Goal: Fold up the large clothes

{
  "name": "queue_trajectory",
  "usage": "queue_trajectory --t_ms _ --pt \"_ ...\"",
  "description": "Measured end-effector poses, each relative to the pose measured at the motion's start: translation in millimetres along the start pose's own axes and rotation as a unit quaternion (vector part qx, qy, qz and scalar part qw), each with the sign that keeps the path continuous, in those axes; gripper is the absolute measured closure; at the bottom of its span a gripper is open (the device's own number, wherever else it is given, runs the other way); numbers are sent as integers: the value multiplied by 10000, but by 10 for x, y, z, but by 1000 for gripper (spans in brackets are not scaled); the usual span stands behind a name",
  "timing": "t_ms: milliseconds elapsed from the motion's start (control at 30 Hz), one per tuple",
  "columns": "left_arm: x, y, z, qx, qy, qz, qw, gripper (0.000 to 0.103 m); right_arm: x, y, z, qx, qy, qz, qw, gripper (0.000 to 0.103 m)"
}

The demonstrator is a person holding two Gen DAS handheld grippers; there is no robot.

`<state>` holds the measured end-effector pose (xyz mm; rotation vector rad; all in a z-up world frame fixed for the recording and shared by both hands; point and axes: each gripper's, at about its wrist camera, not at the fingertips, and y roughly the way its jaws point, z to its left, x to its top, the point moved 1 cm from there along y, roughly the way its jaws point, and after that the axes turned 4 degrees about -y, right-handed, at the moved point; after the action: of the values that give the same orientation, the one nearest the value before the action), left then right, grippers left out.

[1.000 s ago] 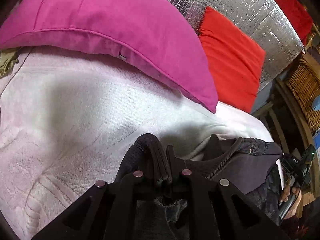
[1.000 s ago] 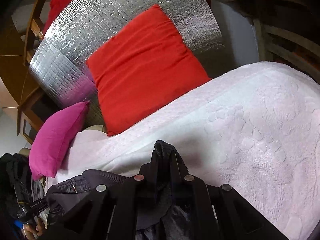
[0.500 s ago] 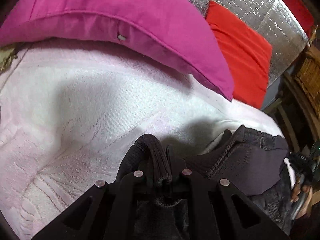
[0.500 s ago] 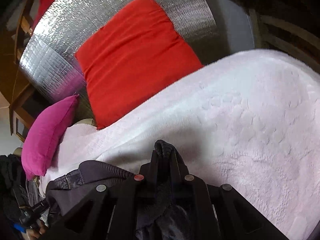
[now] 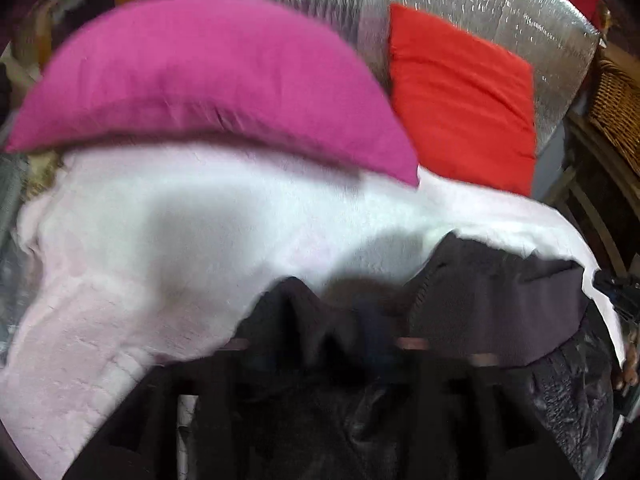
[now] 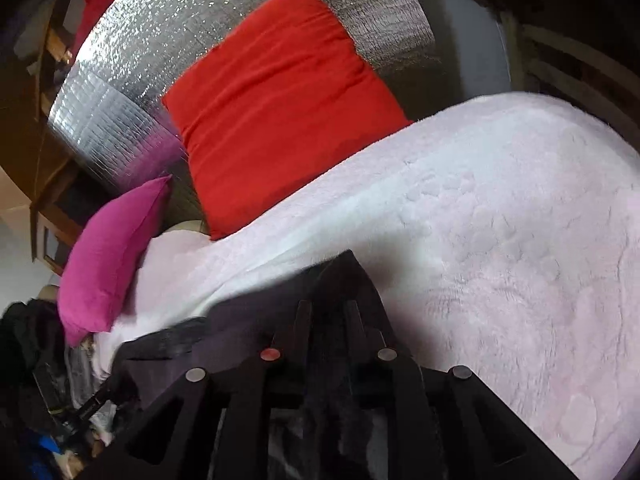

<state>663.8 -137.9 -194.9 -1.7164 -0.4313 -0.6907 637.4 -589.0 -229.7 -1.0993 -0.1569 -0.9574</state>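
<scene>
stretching sideways between the two grippers, the dark jacket [image 5: 492, 304] lay low on the pale pink blanket [image 5: 168, 240], its long axis running from one gripper across to the other, its ribbed edge toward the pillows. in the right wrist view the jacket [image 6: 248, 320] ran leftward from the right gripper [image 6: 326, 312], whose fingers were pressed together on a fold of it. the left gripper [image 5: 320, 344] was smeared by motion blur; dark cloth bunched between its fingers, but i cannot tell if they pinched it. beyond the jacket, a magenta pillow [image 5: 208, 80] and a red pillow [image 5: 464, 92] leaned on a silver quilted backing [image 5: 500, 12], well apart from the cloth, with a wicker basket [image 5: 620, 96] off to the side. compared with half a second before, the left view had swung back so the magenta pillow sat farther off, and the jacket had spread wider across the blanket.
</scene>
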Motion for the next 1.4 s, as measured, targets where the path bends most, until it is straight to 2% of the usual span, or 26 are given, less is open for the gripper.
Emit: queue_trajectory --t_ms 33,67,100,167,200,233,267,333,433,500,600,633,700,733,800,967,1133,1400 --pt "9 -82 4 144 30 -213 9997 14 7 -21 1 -23 24 -15 10000 84" --pt "19 -187 4 236 85 -441 9987 14 7 -70 -3 -31 40 -61 10000 82" --pt "22 -265 6 237 113 -505 9984 14 2 -133 -4 -5 54 -118 9999 81" --pt "-13 -388 10 147 114 -407 9990 14 -31 -276 15 67 2 -204 9998 75" --pt "-58 -452 10 73 132 -335 9993 14 -66 -371 35 88 -72 -241 9996 65" --pt "-105 -500 14 20 147 -295 9995 14 -87 -430 46 106 -115 -260 9995 43" --pt "-175 -572 -16 -9 173 -260 9995 14 -122 -513 58 163 -150 -307 9993 25" --pt "-381 -723 -34 60 222 -138 9996 14 -211 -728 56 238 -144 -482 9985 25" --pt "-703 -960 34 -41 193 -114 9997 14 -390 -966 98 451 -192 -484 9976 25" --pt "-924 -1106 17 47 271 -163 9995 14 -571 -1118 165 287 -313 -476 9980 26" --pt "-1236 -1193 -124 780 625 -286 9946 14 -846 -1261 307 237 -615 -346 9972 31" --pt "-1324 -1230 -154 951 718 -371 9922 14 -936 -1301 355 192 -723 -330 9967 35" --pt "-1453 -1243 -176 1115 824 -453 9893 14 -1117 -1367 447 107 -936 -271 9952 36" --pt "-1502 -1202 -173 1220 833 -374 9883 14 -1224 -1395 497 37 -1039 -229 9943 36" --pt "-1578 -1101 -123 1462 724 -208 9864 14 -1373 -1420 525 -47 -1181 -162 9929 39" --pt "-1684 -1075 14 1465 371 -254 9882 14 -1679 -1401 519 -281 -1416 -31 9895 40" --pt "-1711 -1112 -10 1639 479 -405 9845 14 -1842 -1160 311 -441 -1135 305 9921 40" --pt "-1755 -1131 -17 1608 560 -447 9844 13 -1966 -987 298 -694 -1363 278 9878 40"
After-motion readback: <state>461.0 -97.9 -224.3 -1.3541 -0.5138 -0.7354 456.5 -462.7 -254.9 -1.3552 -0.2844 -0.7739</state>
